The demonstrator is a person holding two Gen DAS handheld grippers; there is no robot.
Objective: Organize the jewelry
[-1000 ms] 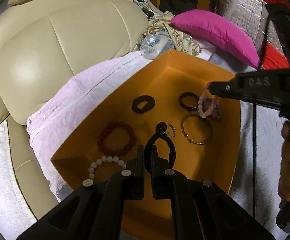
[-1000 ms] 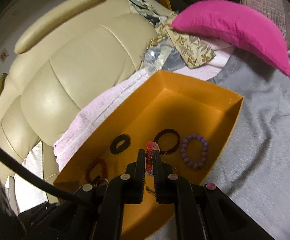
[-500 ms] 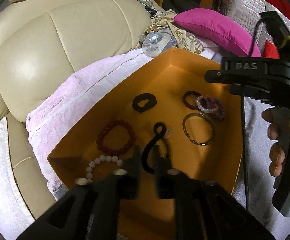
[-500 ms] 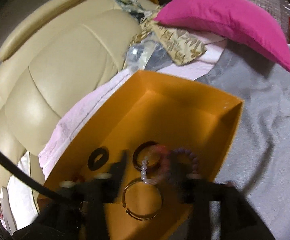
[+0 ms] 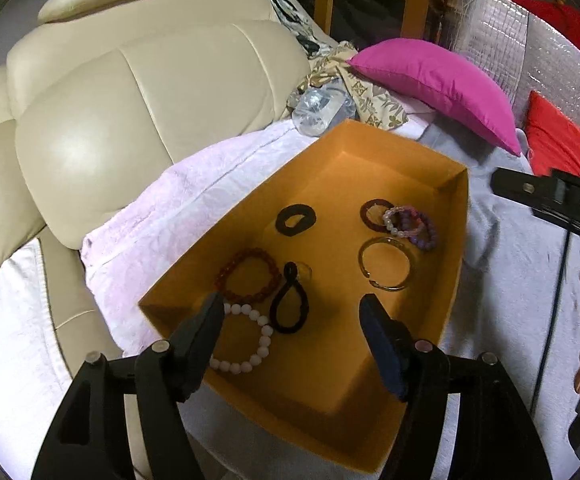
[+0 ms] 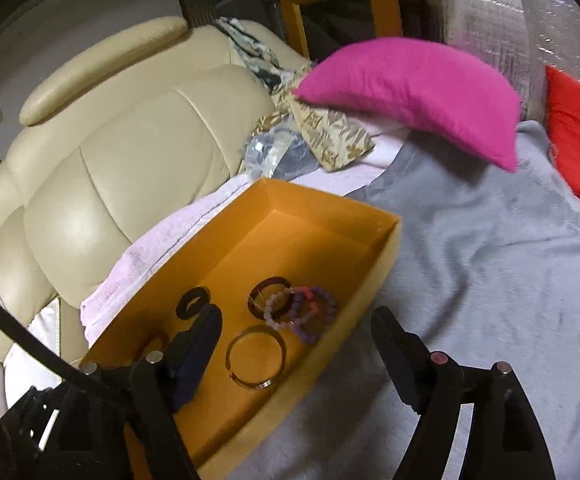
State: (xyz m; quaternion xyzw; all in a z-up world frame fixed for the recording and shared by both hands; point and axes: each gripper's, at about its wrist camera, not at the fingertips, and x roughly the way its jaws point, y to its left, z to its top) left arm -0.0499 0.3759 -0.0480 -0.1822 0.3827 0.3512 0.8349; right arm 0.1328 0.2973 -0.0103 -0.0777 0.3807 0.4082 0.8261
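Cream leather sofa (image 5: pixel 138 112), padded and glossy, with a pale pink towel (image 5: pixel 178 208) and grey fleece blanket (image 6: pixel 490 248) spread over the seat; magenta cushion (image 5: pixel 438 80) far right.

Orange box (image 5: pixel 456 248), stiff card, open-topped, sits on the towel and blanket.

Left gripper (image 5: pixel 292 316): jaws have just been opening, now wide apart, nothing between them. Black hair tie (image 5: pixel 290 306), soft and twisted into a figure eight, lies loose on the box floor below.

Right gripper (image 6: pixel 296 332): jaws also just opened, wide apart, empty, hovering over the box's right edge.

In the box, left side: red bead bracelet (image 5: pixel 248 276), white bead bracelet (image 5: pixel 246 338) of round matte beads, black ring (image 5: pixel 295 220), flat. Right side: brown bangle (image 5: pixel 374 212), pink bead bracelet (image 5: pixel 400 220) lying across a purple bead bracelet (image 5: pixel 424 232), gold bangle (image 5: pixel 386 264), thin metal, open-ended.

Progress, judged: no jewelry visible outside the box, so gathering looks mostly done. Left, perhaps: untangling the overlapped pile far right and spacing pieces out.
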